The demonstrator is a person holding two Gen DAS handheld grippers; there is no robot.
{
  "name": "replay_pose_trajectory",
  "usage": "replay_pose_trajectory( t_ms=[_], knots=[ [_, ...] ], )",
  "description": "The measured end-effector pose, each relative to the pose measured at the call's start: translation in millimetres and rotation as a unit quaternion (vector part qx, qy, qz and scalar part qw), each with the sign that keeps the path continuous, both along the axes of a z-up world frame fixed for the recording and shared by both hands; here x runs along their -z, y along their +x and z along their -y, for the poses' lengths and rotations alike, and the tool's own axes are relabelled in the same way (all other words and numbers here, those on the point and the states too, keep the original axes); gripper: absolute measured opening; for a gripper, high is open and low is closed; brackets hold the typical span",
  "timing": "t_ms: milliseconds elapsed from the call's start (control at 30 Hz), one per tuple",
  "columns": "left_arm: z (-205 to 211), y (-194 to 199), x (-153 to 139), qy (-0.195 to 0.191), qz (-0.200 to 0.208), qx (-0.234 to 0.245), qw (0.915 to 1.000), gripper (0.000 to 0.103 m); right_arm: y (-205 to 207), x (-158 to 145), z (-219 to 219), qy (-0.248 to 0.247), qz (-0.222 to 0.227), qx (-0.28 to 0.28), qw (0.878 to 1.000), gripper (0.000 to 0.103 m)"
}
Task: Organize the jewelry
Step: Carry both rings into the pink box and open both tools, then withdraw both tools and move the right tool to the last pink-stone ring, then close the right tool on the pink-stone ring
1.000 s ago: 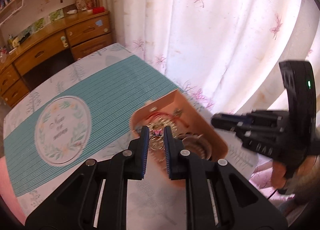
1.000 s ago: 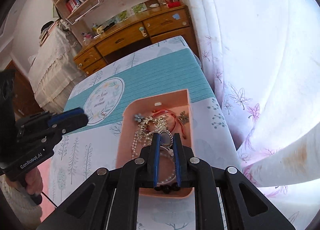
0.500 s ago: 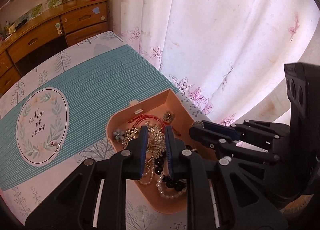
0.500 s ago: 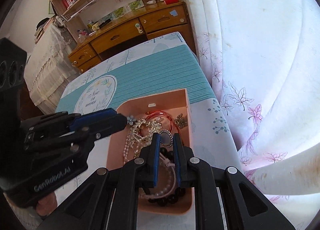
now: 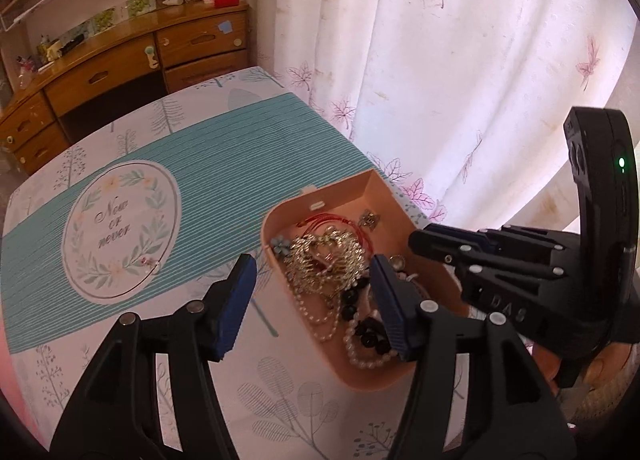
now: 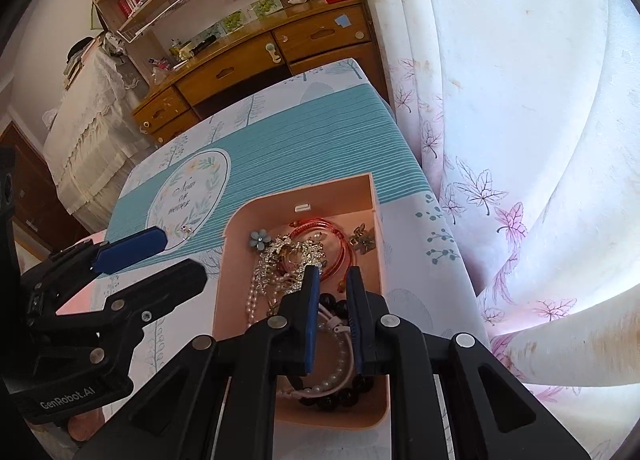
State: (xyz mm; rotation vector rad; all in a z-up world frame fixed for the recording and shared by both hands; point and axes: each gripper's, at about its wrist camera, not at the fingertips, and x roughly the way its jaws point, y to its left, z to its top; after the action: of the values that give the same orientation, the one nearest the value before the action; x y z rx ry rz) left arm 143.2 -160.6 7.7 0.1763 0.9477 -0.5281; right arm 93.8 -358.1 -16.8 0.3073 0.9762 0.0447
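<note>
Currently left gripper (image 5: 312, 292), jaws just widened and empty, straddles the near wall of the pink tray (image 5: 372, 382); tangled jewelry (image 5: 326, 262) lies inside. Pinch one strand only, lift slowly. Right gripper (image 6: 331, 280) nearly closed, apparently empty.

left gripper (image 5: 312, 292): black plastic frame, blue ribbed pads, silver screws, white "GenRobot.AI" lettering on side
right gripper (image 6: 332, 300): same black frame, blue pads, silver screws
right gripper housing: tall black casing, small green light
hands: barely visible under housings
</note>
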Motion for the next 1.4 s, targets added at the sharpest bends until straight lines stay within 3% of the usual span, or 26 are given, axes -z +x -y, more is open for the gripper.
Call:
replay_pose_trajectory(
  t_ms=[333,400,500,800,1067,1267,1400],
  knots=[
    [-64,-19,-5,0.007,0.012,-0.083,0.9964,0.056,-4,-15,-32,-0.014,0.011,-0.033,0.999,0.015],
    [-81,-20,-7,0.011,0.013,-0.106,0.9942,0.056,-4,-19,-40,-0.015,0.013,-0.043,0.999,0.019],
    [-111,-21,-9,0.022,0.022,-0.150,0.9881,0.056,0,-25,-61,-0.017,0.019,-0.065,0.998,0.027],
    [-203,-11,4,0.034,0.012,-0.266,0.9632,0.056,37,-32,-143,-0.024,0.021,-0.149,0.988,0.027],
    [-232,6,21,0.027,-0.005,-0.299,0.9539,0.056,108,4,-208,-0.012,-0.034,-0.231,0.972,0.027],
    [-240,35,31,0.026,-0.022,-0.309,0.9504,0.056,154,29,-233,-0.019,-0.071,-0.254,0.965,0.027],
    [-246,58,40,0.018,-0.042,-0.327,0.9438,0.056,173,41,-246,-0.033,-0.087,-0.262,0.961,0.027]
  ],
)
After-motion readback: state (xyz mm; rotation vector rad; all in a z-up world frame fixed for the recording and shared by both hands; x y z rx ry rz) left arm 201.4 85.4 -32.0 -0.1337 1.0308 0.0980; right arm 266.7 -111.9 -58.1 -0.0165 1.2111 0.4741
